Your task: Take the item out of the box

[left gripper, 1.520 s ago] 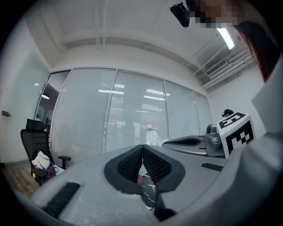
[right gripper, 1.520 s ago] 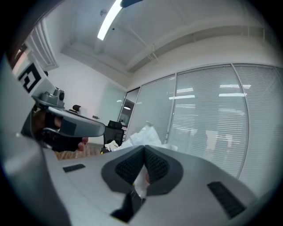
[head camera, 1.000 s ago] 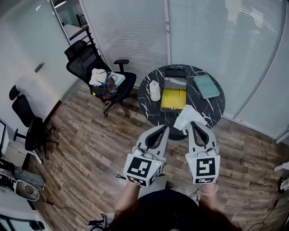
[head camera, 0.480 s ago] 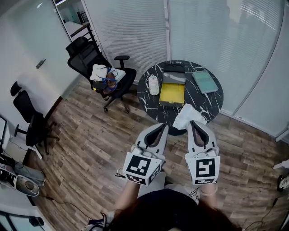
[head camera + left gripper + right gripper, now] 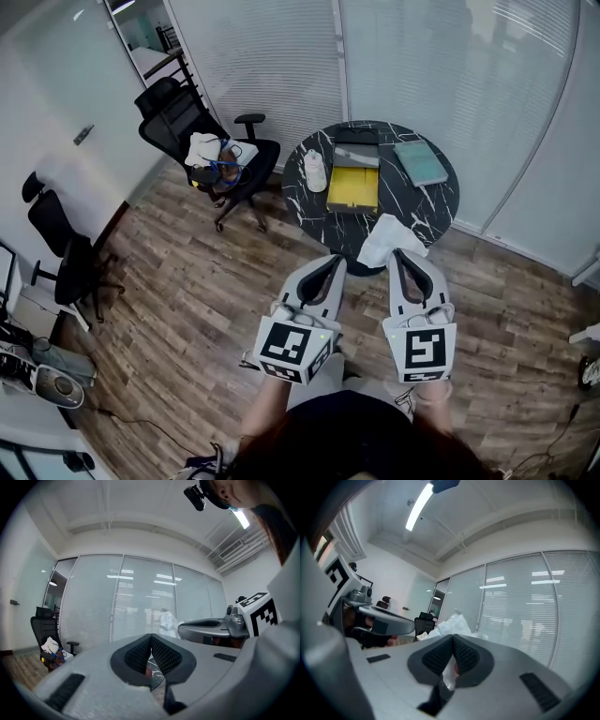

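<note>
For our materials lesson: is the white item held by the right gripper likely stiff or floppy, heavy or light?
Probably floppy: the white item looks crumpled and creased. Likely light: the right gripper holds it up by one pinched edge alone.

Office meeting corner, seen from above. Floor-to-ceiling glass partition walls (image 5: 272, 66) with closed white blinds enclose the far side. A small round black marble table (image 5: 305, 202) stands on a wood-look plank floor (image 5: 187, 300), with a teal book (image 5: 420, 162) near the table's far right edge. Just left of the table is a black mesh-backed swivel office chair (image 5: 171, 117) with armrests, with clothing heaped on its seat. A second black swivel chair (image 5: 52, 230) stands by the left wall. At the far left, a desk (image 5: 157, 62) in a neighbouring room shows. Overhead, a long tube light (image 5: 419, 506) is fixed to a white ceiling.
</note>
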`<state>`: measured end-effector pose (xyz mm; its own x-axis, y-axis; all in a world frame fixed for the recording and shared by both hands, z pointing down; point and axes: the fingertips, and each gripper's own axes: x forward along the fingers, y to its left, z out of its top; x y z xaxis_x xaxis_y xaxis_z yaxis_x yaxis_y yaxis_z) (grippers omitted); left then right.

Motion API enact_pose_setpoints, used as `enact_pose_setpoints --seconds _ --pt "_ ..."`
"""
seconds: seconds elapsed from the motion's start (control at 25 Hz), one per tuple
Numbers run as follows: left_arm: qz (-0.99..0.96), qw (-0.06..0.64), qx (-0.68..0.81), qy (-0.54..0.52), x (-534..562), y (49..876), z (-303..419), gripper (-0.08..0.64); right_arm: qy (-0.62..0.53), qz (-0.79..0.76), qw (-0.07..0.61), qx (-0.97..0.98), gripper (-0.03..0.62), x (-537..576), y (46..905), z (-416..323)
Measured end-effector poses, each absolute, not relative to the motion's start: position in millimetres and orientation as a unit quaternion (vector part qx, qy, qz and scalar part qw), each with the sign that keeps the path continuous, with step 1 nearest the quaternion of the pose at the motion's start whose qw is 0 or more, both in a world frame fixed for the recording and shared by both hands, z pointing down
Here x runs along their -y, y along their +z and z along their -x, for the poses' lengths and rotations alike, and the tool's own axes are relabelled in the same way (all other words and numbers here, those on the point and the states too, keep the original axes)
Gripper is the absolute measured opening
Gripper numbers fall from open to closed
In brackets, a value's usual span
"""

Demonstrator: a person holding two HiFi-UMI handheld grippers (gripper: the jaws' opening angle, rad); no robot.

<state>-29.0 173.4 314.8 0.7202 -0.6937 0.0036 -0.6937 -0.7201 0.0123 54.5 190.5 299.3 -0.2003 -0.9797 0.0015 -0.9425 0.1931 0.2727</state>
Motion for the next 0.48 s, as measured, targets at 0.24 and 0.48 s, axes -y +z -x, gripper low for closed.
enact_pose_setpoints --seconds 0.24,0.48 --pt "-0.923 0.007 0.384 0.001 -177.0 314.7 33.1 0.026 -0.109 -0.622 0.089 0.771 0.024 -193.9 299.3 -52.4" --pt "-0.922 0.006 0.386 0.007 -176.7 316.8 34.3 0.026 -0.106 -0.621 0.085 0.772 0.025 -192.2 302.0 -51.8"
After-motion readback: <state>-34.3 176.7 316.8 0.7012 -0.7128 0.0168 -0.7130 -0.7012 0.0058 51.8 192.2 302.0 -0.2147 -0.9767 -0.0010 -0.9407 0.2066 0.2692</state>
